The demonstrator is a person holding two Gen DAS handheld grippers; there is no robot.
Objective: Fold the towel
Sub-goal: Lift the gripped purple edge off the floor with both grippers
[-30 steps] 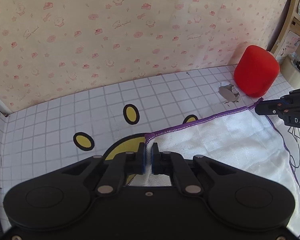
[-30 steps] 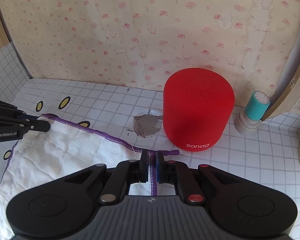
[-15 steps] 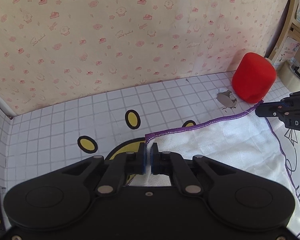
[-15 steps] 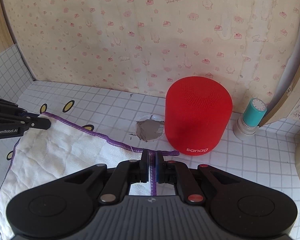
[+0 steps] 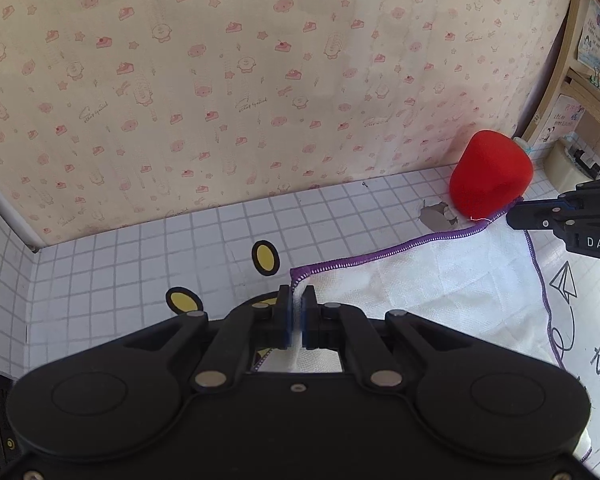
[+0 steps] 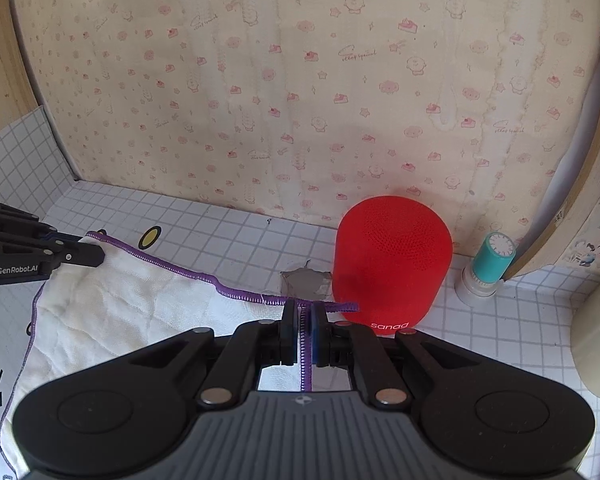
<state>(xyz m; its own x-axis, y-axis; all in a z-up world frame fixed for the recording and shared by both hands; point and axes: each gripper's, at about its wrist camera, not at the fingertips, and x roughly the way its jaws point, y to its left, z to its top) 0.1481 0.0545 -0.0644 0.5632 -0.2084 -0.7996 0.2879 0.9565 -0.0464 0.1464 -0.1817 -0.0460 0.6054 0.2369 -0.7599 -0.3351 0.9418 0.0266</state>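
A white towel (image 5: 428, 280) with purple stitched edging hangs stretched between both grippers over the gridded table. My left gripper (image 5: 298, 296) is shut on the towel's far left corner, the cloth pinched between its pads. My right gripper (image 6: 303, 312) is shut on the far right corner of the towel (image 6: 132, 312), the purple hem running down between its fingers. In the left wrist view the right gripper (image 5: 514, 216) shows at the right edge; in the right wrist view the left gripper (image 6: 98, 256) shows at the left edge. The hem sags slightly between them.
A red cylindrical speaker (image 6: 392, 268) stands just behind the right gripper, against the patterned back wall. A grey torn patch (image 6: 306, 282) marks the table beside it. A teal-topped stamp (image 6: 488, 268) and a tape roll (image 6: 598, 344) stand at the right. Wooden shelving (image 5: 580, 80) rises at far right.
Both grippers have lifted a little with the towel's far edge held; the speaker and table look smaller and lower in both views. Grips are unchanged.
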